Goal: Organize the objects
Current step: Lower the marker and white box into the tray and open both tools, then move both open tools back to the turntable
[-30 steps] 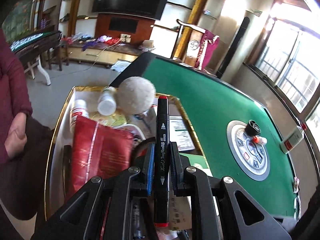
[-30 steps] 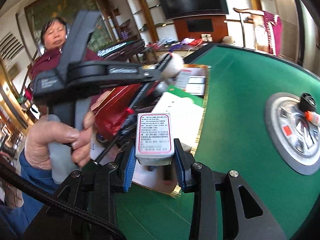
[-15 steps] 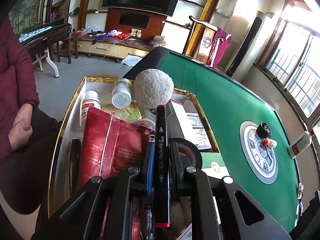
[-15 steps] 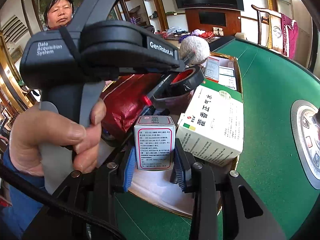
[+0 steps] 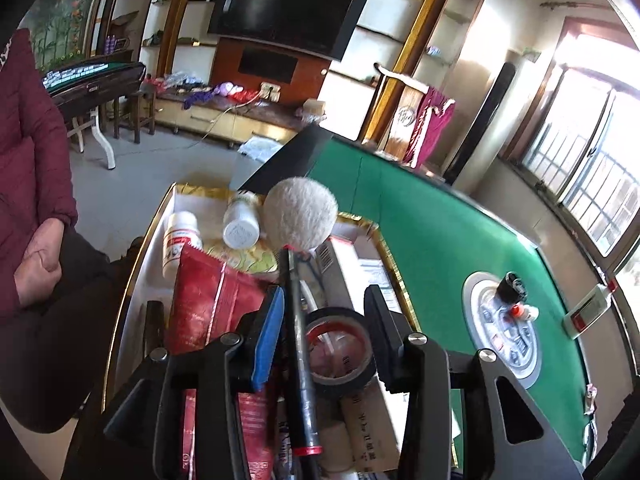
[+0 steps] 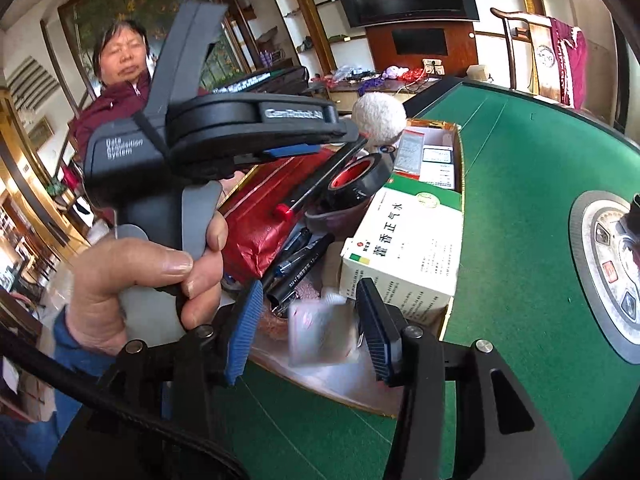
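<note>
My left gripper point(image 5: 324, 300) hangs over a gold-rimmed tray point(image 5: 138, 260), and its jaws are opening. A black marker with red ends point(image 5: 299, 344) lies loose and blurred between them, next to the blue left pad, over a black tape roll point(image 5: 340, 350). In the right wrist view my right gripper point(image 6: 308, 292) is at the tray's near corner, its jaws opening too. A small white box point(image 6: 320, 332) sits blurred between the pads, and neither pad touches it.
The tray holds a red foil bag point(image 5: 208, 304), two white bottles point(image 5: 181, 240), a woolly white ball point(image 5: 300, 214), pens point(image 6: 304, 254) and a green-and-white medicine box point(image 6: 404, 256). The green table point(image 5: 432, 240) has a round centre console point(image 5: 506, 332). A seated person in maroon point(image 5: 28, 168) is at the left.
Both grippers came down closer to the tray. The left jaws opened off the marker, which tilted and slipped. The right jaws opened off the small white box, which now blurs below.
</note>
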`<action>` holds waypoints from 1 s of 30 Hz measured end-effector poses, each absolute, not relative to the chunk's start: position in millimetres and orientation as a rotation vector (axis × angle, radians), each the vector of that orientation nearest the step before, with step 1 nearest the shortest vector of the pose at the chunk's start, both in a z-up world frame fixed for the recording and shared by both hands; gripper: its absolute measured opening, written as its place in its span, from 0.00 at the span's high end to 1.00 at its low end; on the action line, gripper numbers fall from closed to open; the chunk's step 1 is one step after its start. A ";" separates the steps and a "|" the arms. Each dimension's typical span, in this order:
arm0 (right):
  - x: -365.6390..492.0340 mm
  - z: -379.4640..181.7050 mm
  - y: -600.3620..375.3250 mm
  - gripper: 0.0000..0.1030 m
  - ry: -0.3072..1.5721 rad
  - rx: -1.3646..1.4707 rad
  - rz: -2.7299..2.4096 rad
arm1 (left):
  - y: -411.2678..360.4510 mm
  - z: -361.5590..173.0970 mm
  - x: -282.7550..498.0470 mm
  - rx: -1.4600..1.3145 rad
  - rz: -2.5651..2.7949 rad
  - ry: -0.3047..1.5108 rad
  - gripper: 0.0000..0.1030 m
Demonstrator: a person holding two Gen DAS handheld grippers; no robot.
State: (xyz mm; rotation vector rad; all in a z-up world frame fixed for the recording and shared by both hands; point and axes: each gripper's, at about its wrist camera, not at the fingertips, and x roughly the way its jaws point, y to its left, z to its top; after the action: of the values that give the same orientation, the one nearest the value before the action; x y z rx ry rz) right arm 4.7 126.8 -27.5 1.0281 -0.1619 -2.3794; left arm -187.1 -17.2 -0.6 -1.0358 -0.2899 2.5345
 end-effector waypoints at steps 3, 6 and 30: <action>7.3 -22.2 142.9 0.50 -0.201 1.008 -2.402 | -12.6 1.2 -185.2 -1.016 2.526 -0.277 0.65; 4.9 -19.6 163.4 0.48 -0.261 1.002 -2.430 | -8.5 4.2 -185.4 -1.002 2.493 -0.285 0.65; -89.4 -52.8 497.4 0.47 -0.810 1.164 -2.850 | 198.9 -37.1 -106.2 -1.199 2.180 -0.036 0.57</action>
State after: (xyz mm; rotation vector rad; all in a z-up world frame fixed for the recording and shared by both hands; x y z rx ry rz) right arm -89.4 497.4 -52.8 1.1644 -0.8096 -2.8500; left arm -106.2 198.9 -37.1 -1.1992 -0.0364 2.1798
